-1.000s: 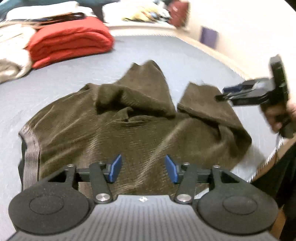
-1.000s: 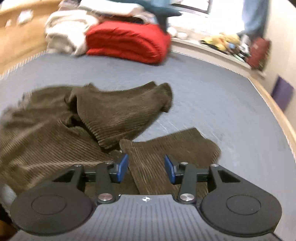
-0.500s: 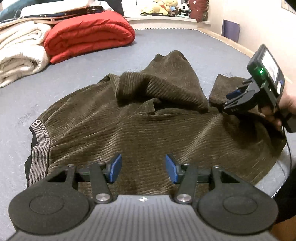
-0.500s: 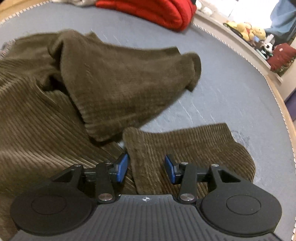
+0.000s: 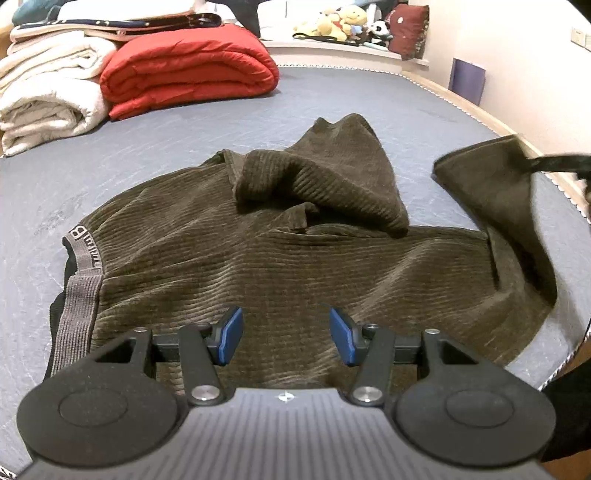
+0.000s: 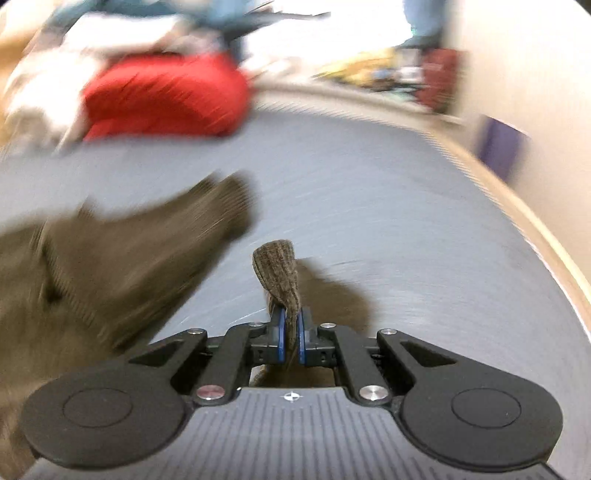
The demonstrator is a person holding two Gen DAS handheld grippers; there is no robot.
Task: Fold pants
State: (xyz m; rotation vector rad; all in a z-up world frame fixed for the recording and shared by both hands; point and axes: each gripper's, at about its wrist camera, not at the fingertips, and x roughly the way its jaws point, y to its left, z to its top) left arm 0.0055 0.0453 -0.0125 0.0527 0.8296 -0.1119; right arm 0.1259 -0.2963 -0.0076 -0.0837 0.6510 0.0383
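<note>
Brown corduroy pants [image 5: 280, 258] lie crumpled on the grey bed, grey waistband [image 5: 79, 295] at the left, one leg bunched up at the middle back. My left gripper [image 5: 286, 336] hovers open over the near part of the pants, nothing between its blue pads. My right gripper [image 6: 291, 338] is shut on the hem of the other leg [image 6: 279, 273]; a fold of corduroy sticks up from its pads. In the left wrist view that leg [image 5: 491, 184] is lifted off the bed at the right, pulled by the dark right gripper [image 5: 557, 164] at the frame edge.
A folded red quilt [image 5: 188, 79] and white blankets [image 5: 48, 99] are stacked at the bed's far left. Stuffed toys [image 5: 343, 24] sit on the ledge behind. The bed's wooden edge [image 5: 465, 107] and a wall run along the right. Grey mattress [image 6: 388, 206] stretches beyond the pants.
My right gripper closed on the leg hem and lifted it up and to the right, off the bed. The left gripper sank slightly over the pants and stayed open.
</note>
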